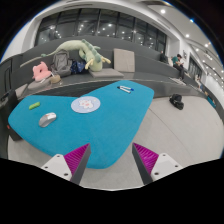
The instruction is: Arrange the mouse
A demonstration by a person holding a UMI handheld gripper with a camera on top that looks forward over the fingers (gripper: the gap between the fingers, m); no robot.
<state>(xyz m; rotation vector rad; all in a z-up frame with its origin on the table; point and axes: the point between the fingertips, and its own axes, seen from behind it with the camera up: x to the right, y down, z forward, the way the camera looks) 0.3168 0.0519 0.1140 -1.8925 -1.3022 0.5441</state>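
Note:
A grey computer mouse (47,119) lies on the left part of a teal mat (100,115) that covers the grey table (190,135). A round white pad (87,104) sits on the mat further in, beyond the fingers. My gripper (110,158) is open and empty, its two fingers with magenta pads (76,157) spread wide over the mat's near edge. The mouse is well ahead and to the left of the left finger.
A small green object (34,104) lies on the mat left of the mouse, and a small grey item (124,89) at its far side. A black object (177,101) sits on the table to the right. Plush toys (75,55) rest on the ledge behind.

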